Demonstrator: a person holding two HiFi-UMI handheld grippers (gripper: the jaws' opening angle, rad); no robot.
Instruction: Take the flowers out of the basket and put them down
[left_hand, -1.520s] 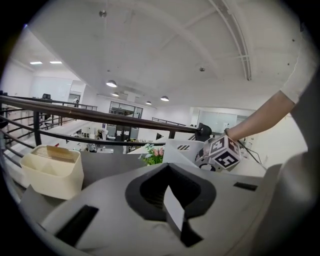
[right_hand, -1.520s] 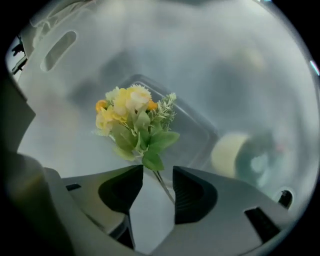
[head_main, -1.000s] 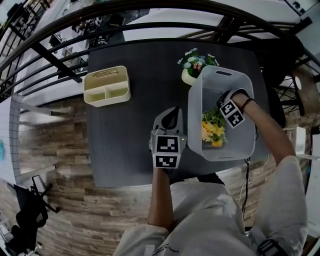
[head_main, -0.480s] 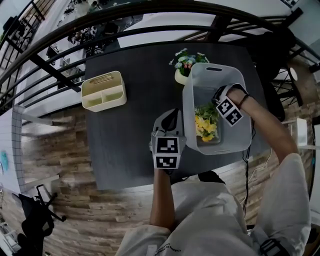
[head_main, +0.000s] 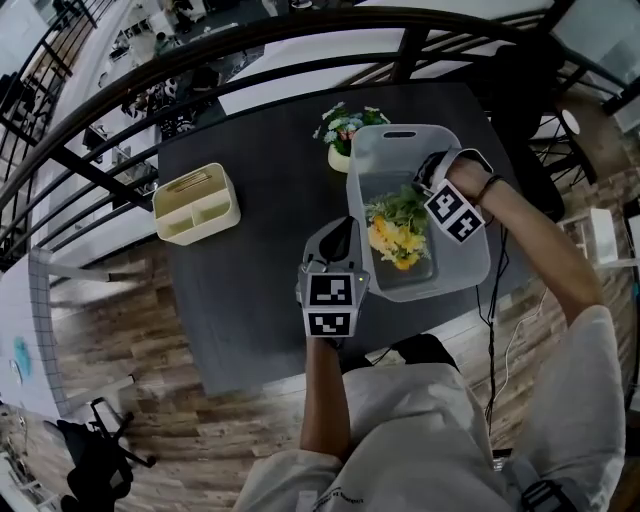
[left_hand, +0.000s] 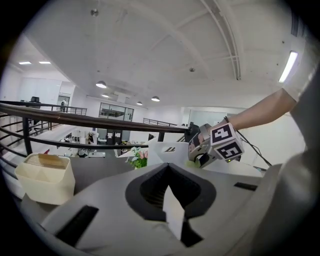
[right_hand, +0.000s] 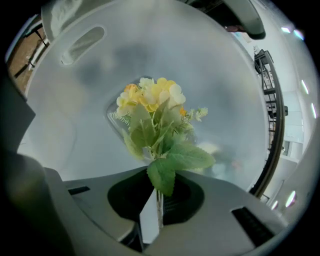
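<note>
While over the basket (head_main: 458, 268), yellow flowers (head_main: 393, 232) tight in marker-cubed right tool (right_hand: 156, 201).

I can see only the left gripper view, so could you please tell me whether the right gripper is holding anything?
Observer: Yes. In the right gripper view, the right gripper has just been closing its jaws, and they are shut on the stem of the yellow flowers.
Operator: Thank you. Are the flowers clear of the basket?
Observer: Not yet. The head view shows them over the interior of the basket, inside its rim.
Operator: Is there somewhere to put them down?
Observer: From above, bare dark table lies between the basket and the cream organizer.
</note>
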